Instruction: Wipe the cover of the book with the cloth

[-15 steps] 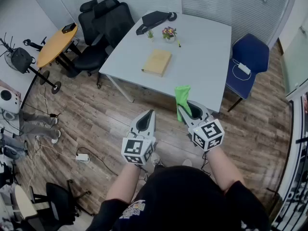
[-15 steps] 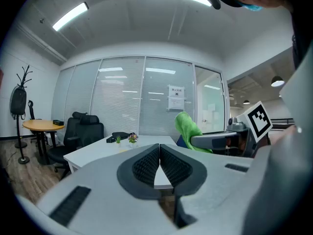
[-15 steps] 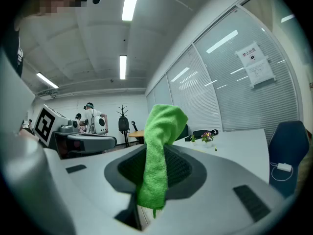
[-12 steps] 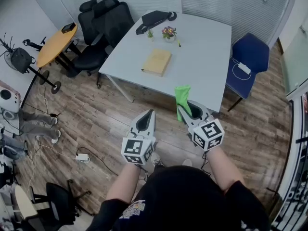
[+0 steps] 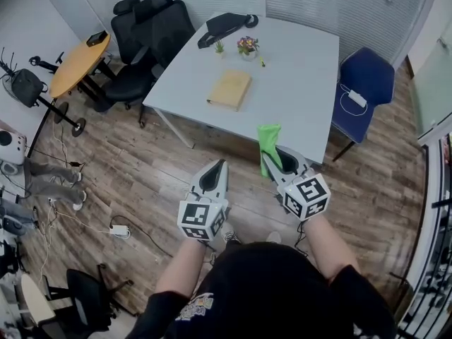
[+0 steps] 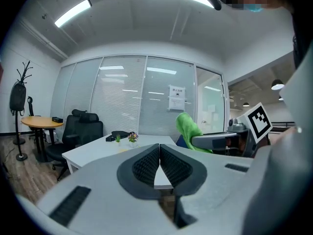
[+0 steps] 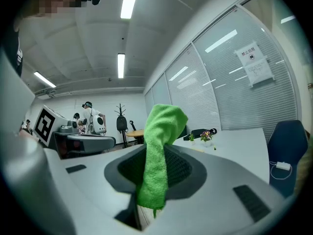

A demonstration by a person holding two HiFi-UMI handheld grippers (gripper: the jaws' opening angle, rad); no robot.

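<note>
We're in the approach here, with the wiping itself not yet begun. The right gripper (image 5: 272, 162) is clamped on the green cloth (image 5: 268, 141), which stands up out of the jaws in a bunched fold and trails a little below them in the right gripper view. The left gripper (image 5: 220, 168) is closed right down, pads together and nothing between them. Both are held out over the wooden floor (image 5: 141, 175), roughly level, just short of the near edge of the white worktop (image 5: 304, 83). The book (image 5: 230, 90), tan cover up, lies flat toward the left side of the worktop, well apart from both grippers. A black bag (image 5: 227, 28) and a small flower pot (image 5: 247, 46) sit beyond it at the far edge. So we judge the cloth secured and the cover untouched. The next move calls for stepping in and carrying the right gripper forward and left over the book, then tipping it down so the loose fold lands on the cover rather than the hard jaw tips. We might want the empty left gripper pressing a corner, because a light book could slide under the stroke.
</note>
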